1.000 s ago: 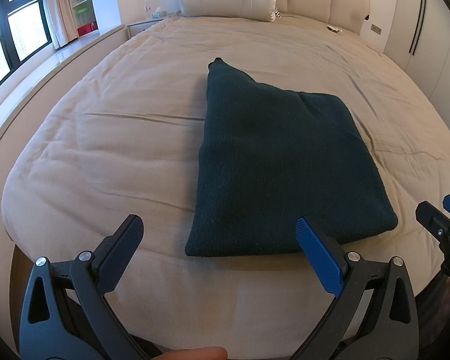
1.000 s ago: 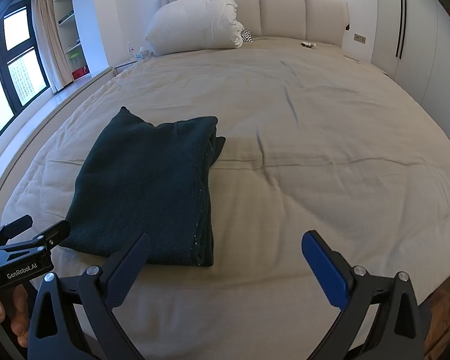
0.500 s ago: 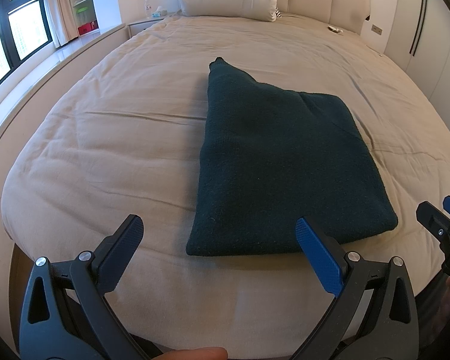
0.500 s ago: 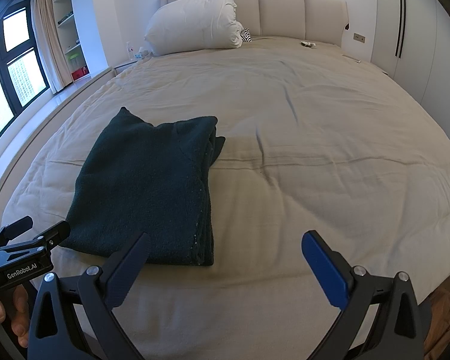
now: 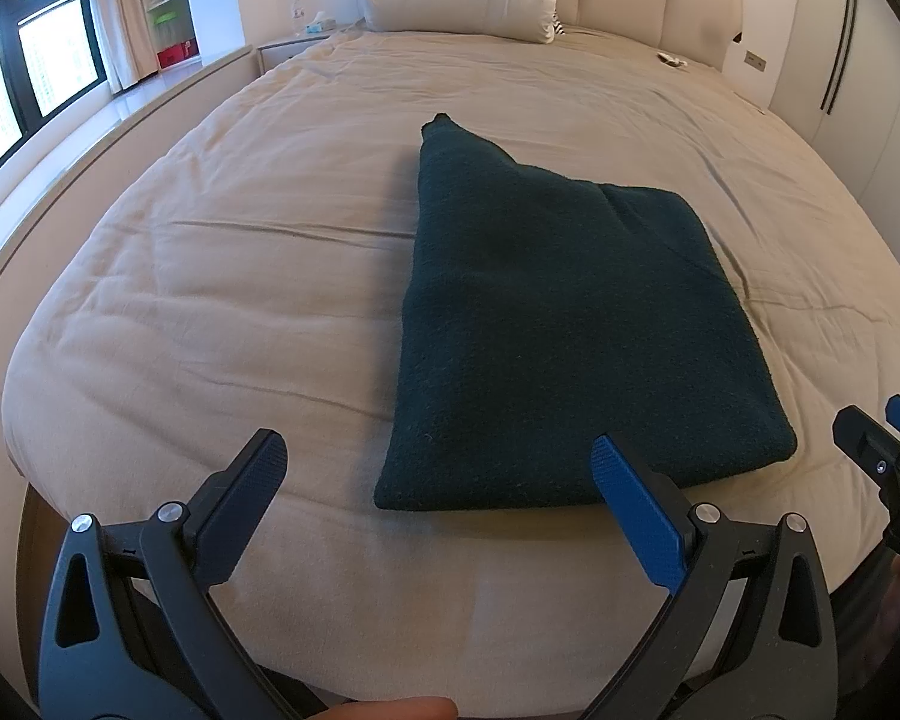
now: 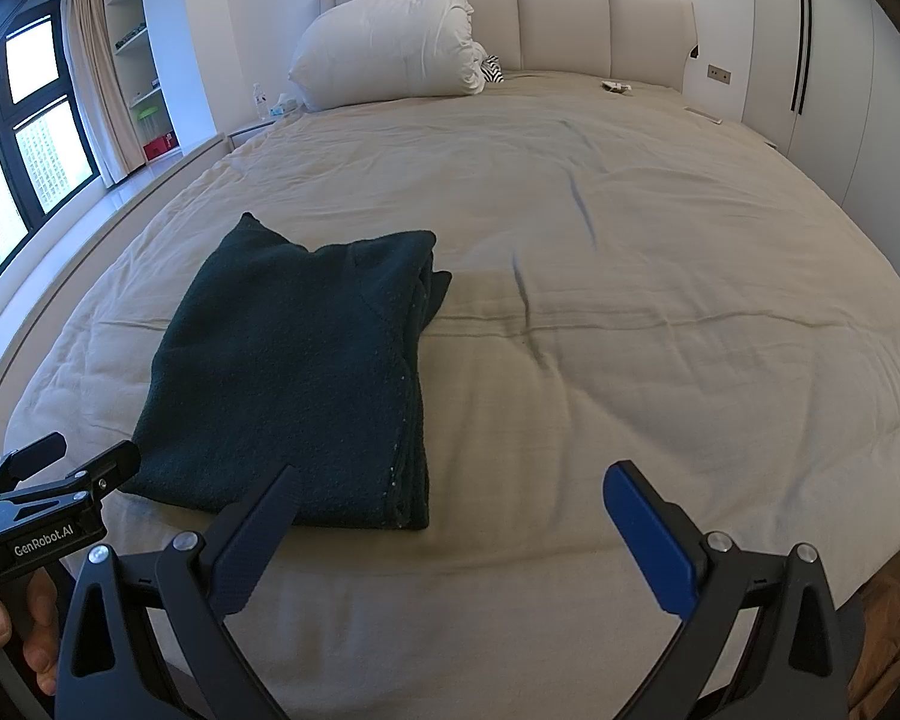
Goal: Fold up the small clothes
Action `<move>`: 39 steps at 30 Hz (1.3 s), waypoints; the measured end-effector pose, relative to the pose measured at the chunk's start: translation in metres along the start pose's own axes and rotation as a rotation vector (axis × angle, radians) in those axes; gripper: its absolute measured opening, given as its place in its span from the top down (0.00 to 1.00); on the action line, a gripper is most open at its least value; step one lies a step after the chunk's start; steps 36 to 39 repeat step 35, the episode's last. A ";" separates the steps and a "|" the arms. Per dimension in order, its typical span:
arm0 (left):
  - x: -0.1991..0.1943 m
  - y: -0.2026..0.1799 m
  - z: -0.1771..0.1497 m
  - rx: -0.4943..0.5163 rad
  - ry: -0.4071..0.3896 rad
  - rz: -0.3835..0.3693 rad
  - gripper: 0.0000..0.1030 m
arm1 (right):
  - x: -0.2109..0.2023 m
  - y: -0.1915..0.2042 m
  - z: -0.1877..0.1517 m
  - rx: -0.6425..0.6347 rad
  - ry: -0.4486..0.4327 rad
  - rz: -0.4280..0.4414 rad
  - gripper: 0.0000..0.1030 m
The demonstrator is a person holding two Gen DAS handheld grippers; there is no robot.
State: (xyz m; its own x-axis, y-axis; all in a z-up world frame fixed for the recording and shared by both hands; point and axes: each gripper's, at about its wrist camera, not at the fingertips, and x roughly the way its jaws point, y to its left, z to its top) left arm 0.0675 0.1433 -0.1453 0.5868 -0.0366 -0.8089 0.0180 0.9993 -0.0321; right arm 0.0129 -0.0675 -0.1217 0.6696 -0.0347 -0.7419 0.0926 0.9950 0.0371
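Note:
A dark green knit garment (image 5: 564,324) lies folded into a flat rectangle on the beige bed (image 5: 240,300), one corner poking out at its far left. It also shows in the right wrist view (image 6: 294,372), left of centre, with stacked layer edges along its right side. My left gripper (image 5: 438,480) is open and empty, held just short of the garment's near edge. My right gripper (image 6: 450,504) is open and empty, near the garment's front right corner. Each gripper shows at the edge of the other's view.
A large white pillow (image 6: 390,54) leans on the padded headboard (image 6: 570,24) at the far end. A window (image 6: 24,138) and shelves are on the left, white wardrobe doors (image 6: 840,90) on the right. The bed's front edge lies just under both grippers.

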 end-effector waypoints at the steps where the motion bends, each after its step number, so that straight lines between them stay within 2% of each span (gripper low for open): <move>1: 0.000 0.000 0.000 0.000 0.000 0.000 0.00 | 0.000 0.000 0.000 0.000 0.000 0.000 0.00; 39: -0.001 0.003 -0.002 -0.001 -0.004 0.004 0.00 | -0.001 0.006 -0.006 0.006 0.007 0.008 0.00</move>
